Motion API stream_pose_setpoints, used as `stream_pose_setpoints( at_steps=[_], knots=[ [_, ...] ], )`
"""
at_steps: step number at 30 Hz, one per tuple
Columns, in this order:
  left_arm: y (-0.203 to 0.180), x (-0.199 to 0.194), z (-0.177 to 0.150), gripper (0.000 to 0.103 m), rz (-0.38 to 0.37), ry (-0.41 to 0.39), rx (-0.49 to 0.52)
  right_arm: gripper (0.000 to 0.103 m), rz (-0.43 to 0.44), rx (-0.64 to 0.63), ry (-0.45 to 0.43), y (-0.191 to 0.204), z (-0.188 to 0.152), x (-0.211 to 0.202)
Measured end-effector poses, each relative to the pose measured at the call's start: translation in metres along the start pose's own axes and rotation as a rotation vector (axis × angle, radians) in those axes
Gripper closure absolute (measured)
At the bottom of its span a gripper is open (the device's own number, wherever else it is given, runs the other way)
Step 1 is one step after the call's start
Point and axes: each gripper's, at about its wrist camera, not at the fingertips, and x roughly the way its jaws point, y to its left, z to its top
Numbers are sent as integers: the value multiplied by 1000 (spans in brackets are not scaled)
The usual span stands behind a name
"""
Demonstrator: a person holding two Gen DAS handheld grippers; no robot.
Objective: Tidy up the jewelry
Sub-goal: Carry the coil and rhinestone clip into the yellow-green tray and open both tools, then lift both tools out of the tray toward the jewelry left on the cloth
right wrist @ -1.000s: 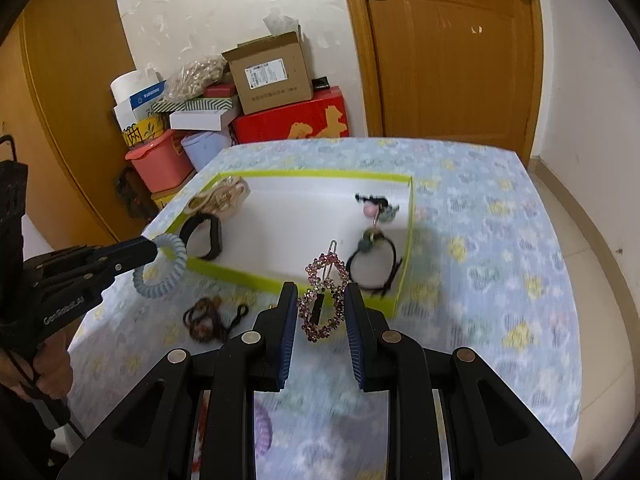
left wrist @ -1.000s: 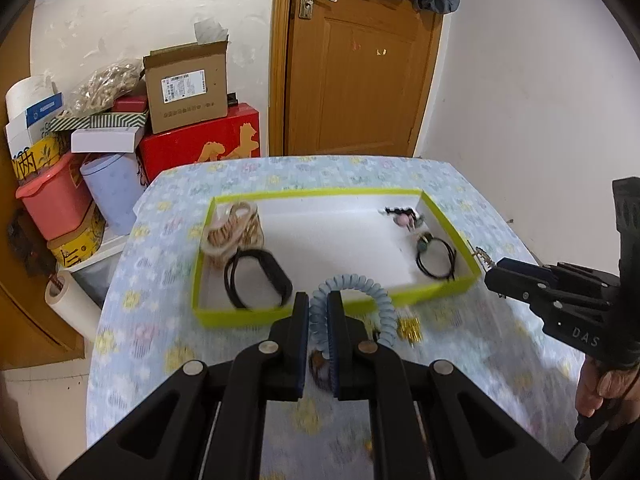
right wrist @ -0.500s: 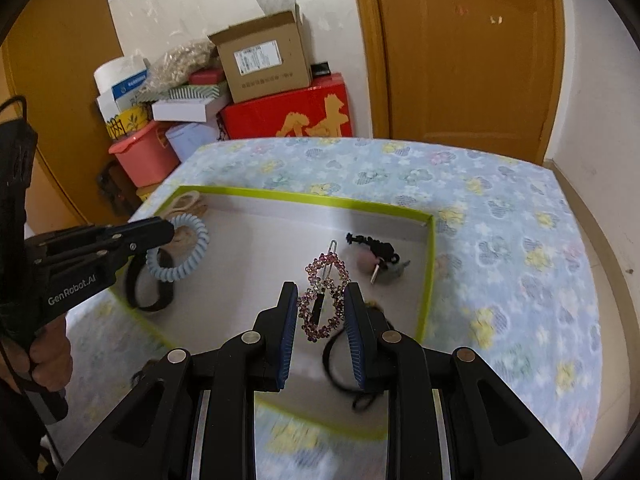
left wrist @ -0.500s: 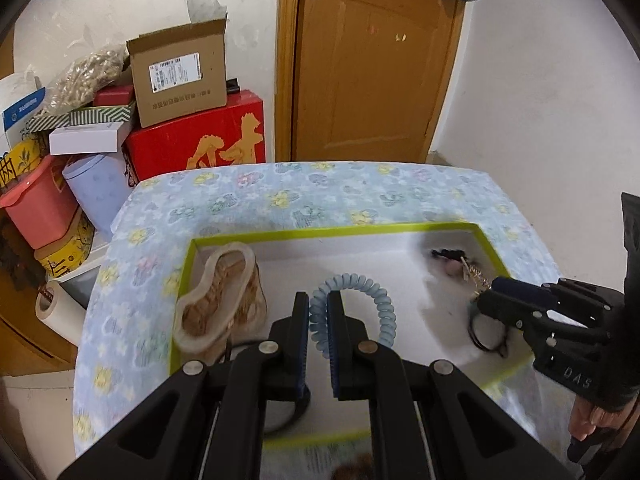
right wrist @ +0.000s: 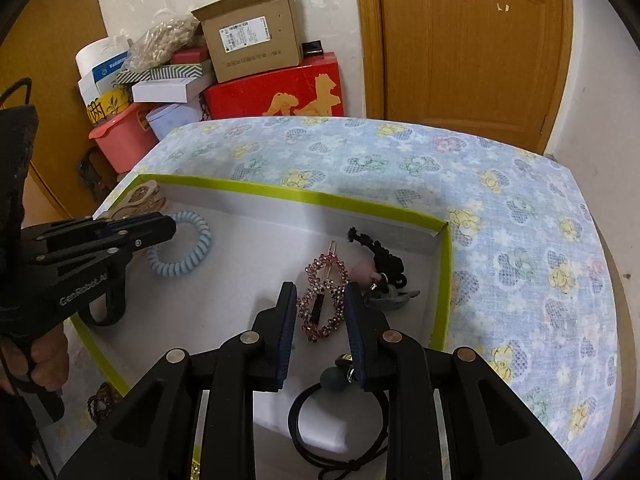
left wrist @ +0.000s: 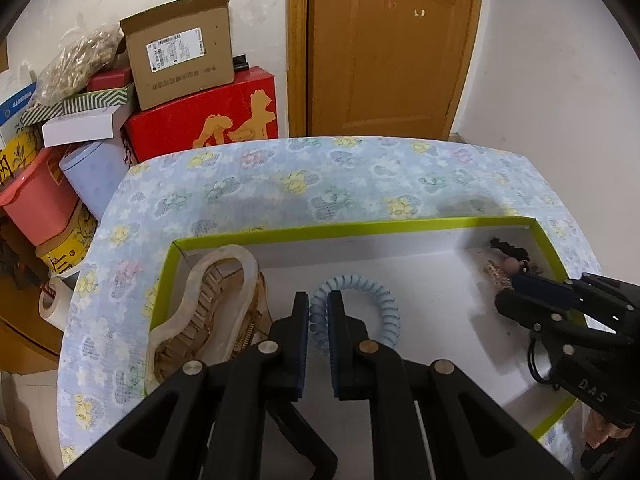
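A white tray with a lime-green rim [left wrist: 360, 232] lies on the flowered tablecloth. My left gripper [left wrist: 318, 300] hangs over the tray's left half, shut on a light-blue spiral hair tie [left wrist: 384, 304], just right of a beige claw clip [left wrist: 216, 304]. In the right wrist view my right gripper [right wrist: 321, 296] is over the tray's right half [right wrist: 280, 192], shut on a pink rhinestone hair clip [right wrist: 320, 312]. Under it lies a black elastic with a green bead [right wrist: 336, 380]. A black bow tie with a pink ball [right wrist: 380, 256] rests in the far right corner.
A brown hair tie [right wrist: 102, 400] lies on the cloth outside the tray's near left side. Stacked boxes [left wrist: 180, 52] and tubs stand beyond the table's left edge, a wooden door [left wrist: 392, 48] behind. A hand [right wrist: 44, 356] grips the left tool.
Both grippers have moved forward and down from above the cloth to over the tray, each still carrying its piece. The tray now fills the lower part of both views.
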Motion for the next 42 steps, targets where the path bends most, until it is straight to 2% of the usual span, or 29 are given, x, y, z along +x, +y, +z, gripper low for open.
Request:
stream_pose_setpoints(
  at_steps=[1,3,5,7,17,30,32,42],
  knots=[
    [0,1,0,93,-3,4,0,75,-1,0,0,0,0,-1],
    [0,1,0,90,3,6,3,66,0,6,-4,0,-2,-3],
    [-1,-1,0,77,-2,-2,9,61,3,11,-7,0,-3,-6],
    [-3,-6,0,72,-15,-17,9,61,-3,12,-10,1,-4,-10],
    [-2,-58,-15,72,-29,-69,3,61,-1,20,-66,15,-25,-65],
    [-10,-145,-83,71,-66,-120,3,61,2,22,-145,47,-95,-155],
    [-11,-155,-94,66,-82,-122,-2,61,9,30,-151,50,-104,-164],
    [-9,-189,-144,65,-74,-126,-4,61,32,4,-167,73,-145,-194]
  ],
)
